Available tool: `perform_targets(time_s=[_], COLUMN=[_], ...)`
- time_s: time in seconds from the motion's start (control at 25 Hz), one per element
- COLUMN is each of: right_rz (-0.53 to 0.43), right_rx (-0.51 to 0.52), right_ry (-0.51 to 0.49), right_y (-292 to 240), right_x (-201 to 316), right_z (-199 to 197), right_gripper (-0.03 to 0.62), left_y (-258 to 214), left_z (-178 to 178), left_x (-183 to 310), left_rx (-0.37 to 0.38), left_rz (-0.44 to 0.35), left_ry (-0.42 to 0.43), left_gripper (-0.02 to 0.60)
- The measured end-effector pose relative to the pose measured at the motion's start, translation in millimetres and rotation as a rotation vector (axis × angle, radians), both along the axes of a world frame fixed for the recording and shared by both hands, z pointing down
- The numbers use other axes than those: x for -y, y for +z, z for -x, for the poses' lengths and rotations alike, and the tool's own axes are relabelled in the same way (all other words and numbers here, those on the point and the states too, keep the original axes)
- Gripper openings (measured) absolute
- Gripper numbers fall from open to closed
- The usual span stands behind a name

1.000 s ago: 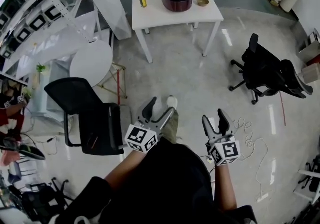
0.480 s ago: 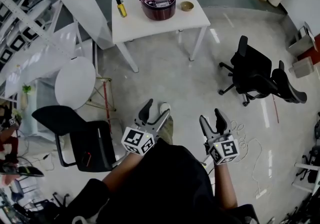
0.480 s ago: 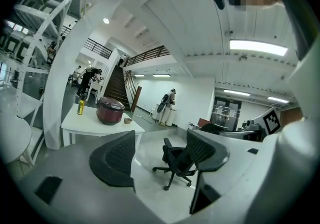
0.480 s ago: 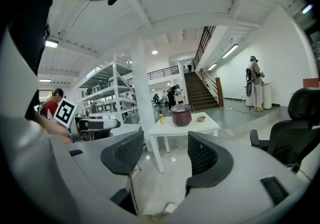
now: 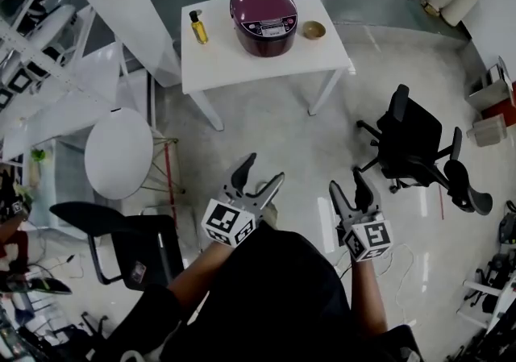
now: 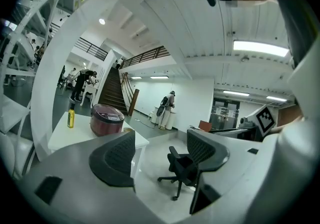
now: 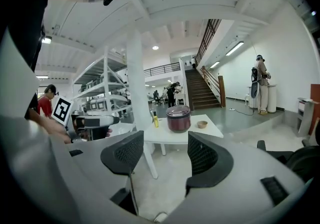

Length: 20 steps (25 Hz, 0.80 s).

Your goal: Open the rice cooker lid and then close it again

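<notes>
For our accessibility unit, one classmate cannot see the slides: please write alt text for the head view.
From above, a person holds the left hand-held gripper and the right hand-held gripper, both open and empty, well short of a white table. On it stand a closed maroon rice cooker, a yellow bottle and a small bowl.

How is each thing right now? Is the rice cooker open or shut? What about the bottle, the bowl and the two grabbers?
rice cooker: lid shut, standing on the white table.
yellow bottle: upright, dark cap on.
small bowl: right way up, beside the cooker.
left gripper: open, holding nothing.
right gripper: open, holding nothing.
</notes>
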State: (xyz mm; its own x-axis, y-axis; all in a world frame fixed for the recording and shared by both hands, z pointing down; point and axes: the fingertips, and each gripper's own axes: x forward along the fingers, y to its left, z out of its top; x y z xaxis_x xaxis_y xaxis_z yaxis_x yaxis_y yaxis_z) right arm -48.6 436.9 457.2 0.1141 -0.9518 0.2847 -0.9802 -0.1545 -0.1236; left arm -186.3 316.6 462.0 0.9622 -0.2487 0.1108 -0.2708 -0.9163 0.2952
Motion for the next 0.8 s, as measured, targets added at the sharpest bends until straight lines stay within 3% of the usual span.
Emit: perform_targets(time_s=[0.28, 0.8], right_rz=[0.029, 0.054], right_rx=[0.027, 0.057], right_ry=[-0.045, -0.078], right_y=[0.1, 8.0], right_x=[75.4, 170.5], right_z=[-15.4, -52.5], right_gripper=[0.244, 0.244], left_y=[0.7, 16.7], left_z=[-18.2, -39.6], left_x=[65.1, 165.7], left_rx=[0.008, 0.007], left_rz=[0.018, 0.067], left_ry=[-0.021, -0.092], left_gripper=[0.299, 0.299])
